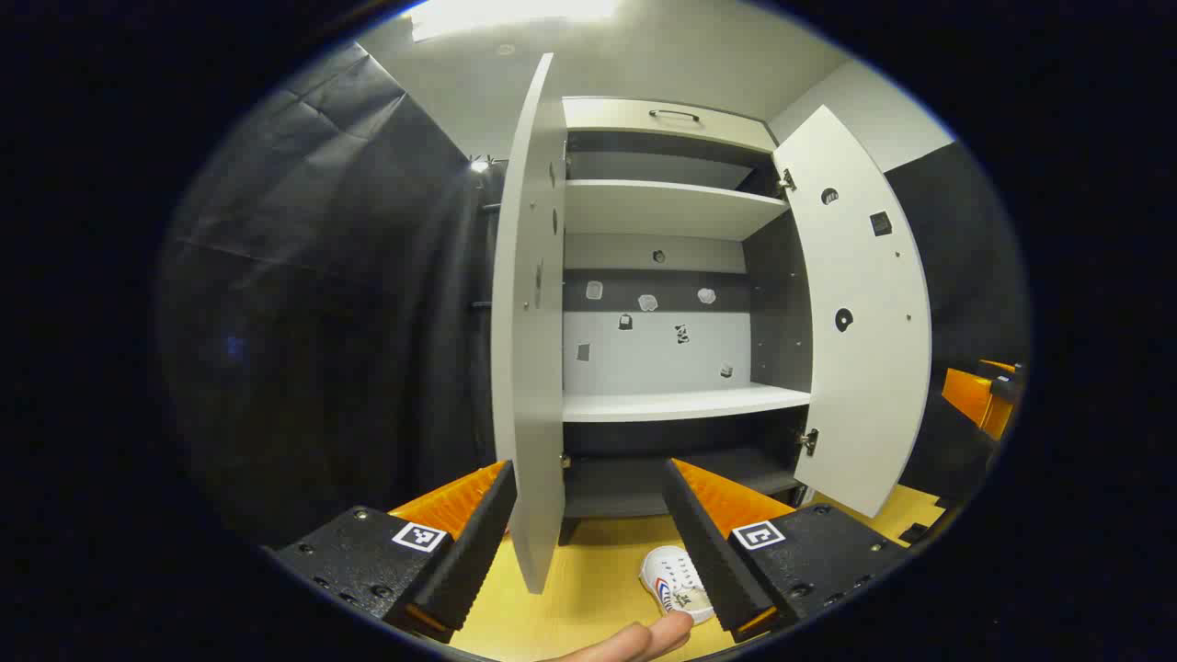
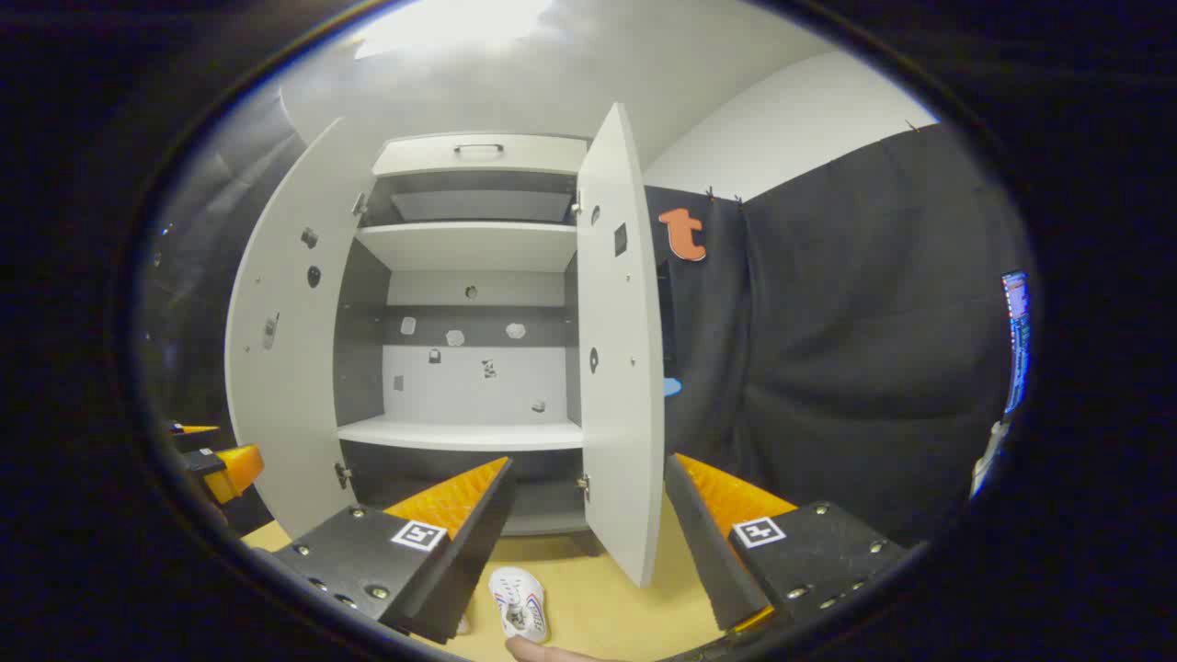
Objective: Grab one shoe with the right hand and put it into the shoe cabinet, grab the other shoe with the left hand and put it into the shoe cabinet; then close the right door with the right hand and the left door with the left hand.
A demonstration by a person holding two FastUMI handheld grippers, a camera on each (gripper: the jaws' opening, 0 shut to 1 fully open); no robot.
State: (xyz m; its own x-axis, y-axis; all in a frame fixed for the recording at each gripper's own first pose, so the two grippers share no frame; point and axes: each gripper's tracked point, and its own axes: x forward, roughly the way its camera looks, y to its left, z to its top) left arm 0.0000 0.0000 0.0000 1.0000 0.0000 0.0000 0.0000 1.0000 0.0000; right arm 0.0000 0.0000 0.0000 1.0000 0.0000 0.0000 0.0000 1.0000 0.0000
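Below both wide-open, empty jaws a shoe [image 1: 678, 583] waits; the right gripper [image 2: 588, 542] might bump the door [image 2: 618, 368] reaching down.

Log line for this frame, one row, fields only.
grippers: left open, right open | shoe: on floor | cabinet: both doors open

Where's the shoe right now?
A white shoe lies on the yellow floor before the open shoe cabinet, beside the left claw; in the right gripper view it sits low centre.
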